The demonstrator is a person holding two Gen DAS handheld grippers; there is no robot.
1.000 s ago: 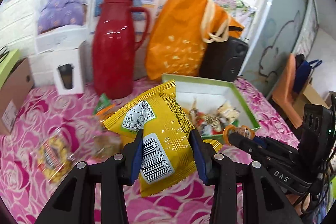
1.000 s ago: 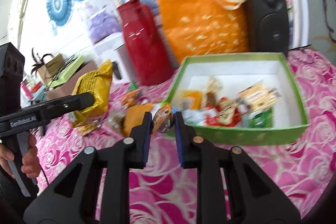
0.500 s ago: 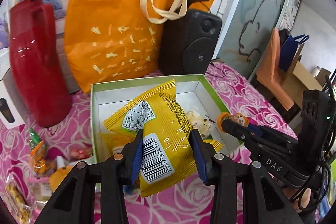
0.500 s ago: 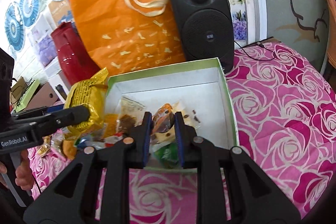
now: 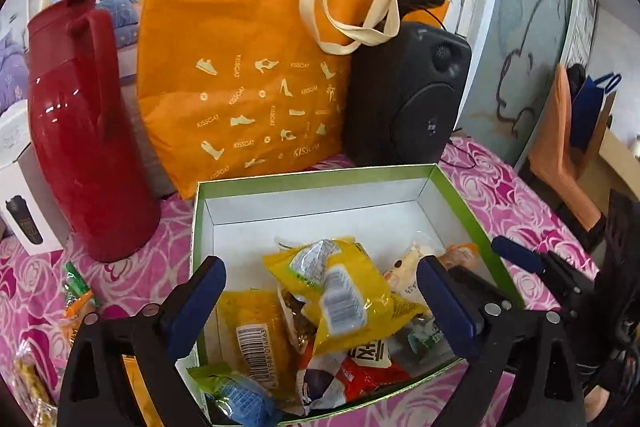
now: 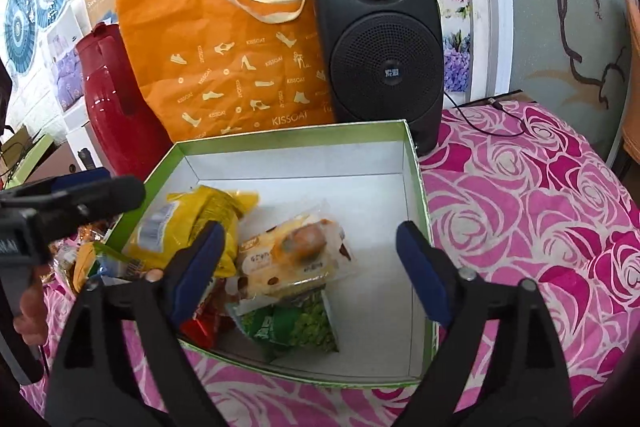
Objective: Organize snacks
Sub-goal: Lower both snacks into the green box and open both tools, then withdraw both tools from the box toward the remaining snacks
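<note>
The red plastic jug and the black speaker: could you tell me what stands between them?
The orange tote bag stands between the jug and speaker, in both views.

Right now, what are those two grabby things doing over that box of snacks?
A person is sorting snacks into the green box with a tool in each hand. Both tools are open and holding nothing: the left tool hangs over the yellow snack bag lying in the box, and the right tool over an orange-wrapped snack there. A few snacks are on the pink tablecloth outside the box.
</note>
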